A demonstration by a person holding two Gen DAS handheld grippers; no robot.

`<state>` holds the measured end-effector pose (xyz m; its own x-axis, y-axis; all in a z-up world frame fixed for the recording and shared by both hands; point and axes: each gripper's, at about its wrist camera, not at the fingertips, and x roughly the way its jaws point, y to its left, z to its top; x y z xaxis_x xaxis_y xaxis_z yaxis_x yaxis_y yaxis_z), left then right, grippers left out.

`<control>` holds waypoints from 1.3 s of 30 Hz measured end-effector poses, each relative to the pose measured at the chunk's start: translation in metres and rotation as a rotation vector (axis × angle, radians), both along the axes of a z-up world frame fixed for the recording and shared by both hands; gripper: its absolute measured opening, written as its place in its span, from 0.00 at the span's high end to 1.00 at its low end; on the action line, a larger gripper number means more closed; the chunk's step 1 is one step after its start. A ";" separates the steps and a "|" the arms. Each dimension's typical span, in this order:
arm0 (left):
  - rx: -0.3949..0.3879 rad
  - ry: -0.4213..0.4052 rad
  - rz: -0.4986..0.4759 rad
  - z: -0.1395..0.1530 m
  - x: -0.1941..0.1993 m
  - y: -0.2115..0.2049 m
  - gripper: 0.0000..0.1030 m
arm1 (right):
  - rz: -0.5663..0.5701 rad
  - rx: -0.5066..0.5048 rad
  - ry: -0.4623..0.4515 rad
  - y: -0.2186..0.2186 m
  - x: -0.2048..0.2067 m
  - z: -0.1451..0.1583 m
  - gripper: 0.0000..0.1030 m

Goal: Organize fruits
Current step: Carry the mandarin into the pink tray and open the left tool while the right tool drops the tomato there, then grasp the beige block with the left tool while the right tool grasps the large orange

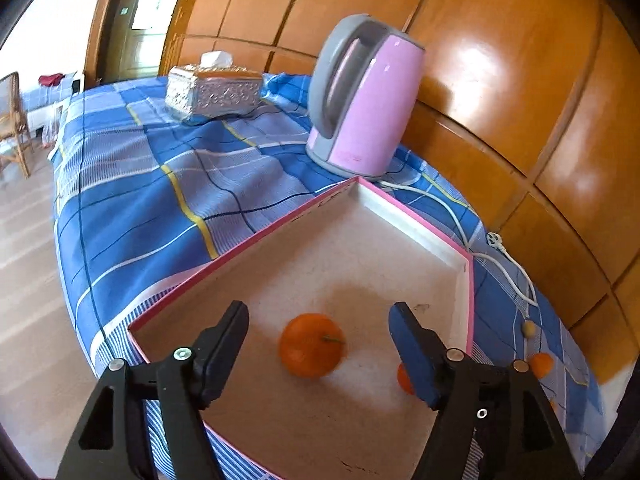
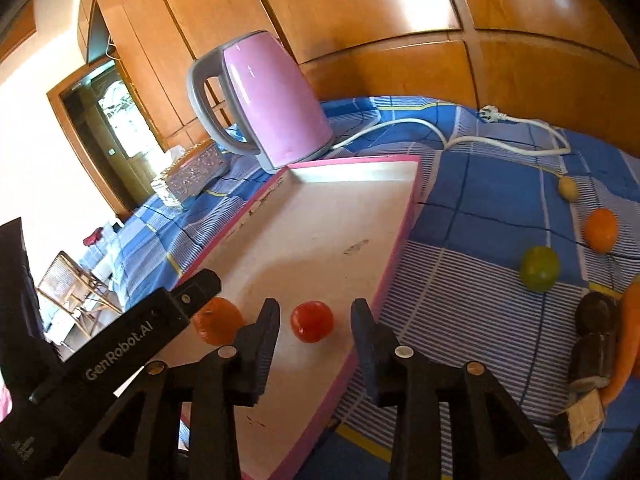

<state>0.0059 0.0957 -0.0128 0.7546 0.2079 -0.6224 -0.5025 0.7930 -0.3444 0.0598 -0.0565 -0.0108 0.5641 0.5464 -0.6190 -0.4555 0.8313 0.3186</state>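
Left wrist view: my left gripper (image 1: 319,338) is over the shallow pink-rimmed white tray (image 1: 420,216), jaws spread and released. The round orange mandarin with a short stem (image 1: 311,345) lies on the tray floor between my fingers (image 1: 224,344), touching neither pad. A second orange-red fruit (image 1: 403,380) peeks out behind my right-hand finger, mostly hidden, also on the tray floor. Beyond the tray's far corner, touching or just beside it, stands the pink electric kettle with grey handle (image 1: 362,98); its white cord (image 1: 504,256) runs along the tray's right side on the blue checked cloth (image 1: 132,200). Further from the tray than the kettle: a silver embossed tissue box (image 1: 212,94). Right of the tray, on the cloth: a small pale yellowish fruit (image 1: 529,328) and a small orange fruit (image 1: 542,365).

Right wrist view: my right gripper (image 2: 316,326) is at the tray's near edge, jaws parted, gripping nothing. The small round red-orange fruit (image 2: 312,321) sits on the tray floor between the fingertips, gaps on both sides. Left of it in the tray, the mandarin is partly hidden by my left gripper's black finger. Right of the tray, on the cloth, well apart: a round green fruit (image 2: 540,269), an orange fruit (image 2: 601,230), a pale yellow fruit (image 2: 567,188). Further right: a dark elongated object (image 2: 594,340) and something orange at the picture edge; can't identify either.
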 end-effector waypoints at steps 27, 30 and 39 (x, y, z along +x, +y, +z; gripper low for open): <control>0.255 -0.100 -0.461 0.028 -0.020 -0.088 0.27 | -0.692 -0.061 0.052 -0.158 -0.064 0.002 0.60; 0.258 -0.108 -0.499 0.035 -0.027 -0.094 0.27 | -0.716 -0.026 0.093 -0.167 -0.064 -0.003 0.60; 0.284 -0.109 -0.721 0.021 -0.022 -0.129 0.45 | -0.666 0.039 0.147 -0.173 -0.063 -0.010 0.60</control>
<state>-0.0163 -0.0328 0.0085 0.8178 -0.2170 -0.5331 0.1954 0.9759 -0.0975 -0.0029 -0.2291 -0.0212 0.6996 0.1347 -0.7018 0.1997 0.9061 0.3730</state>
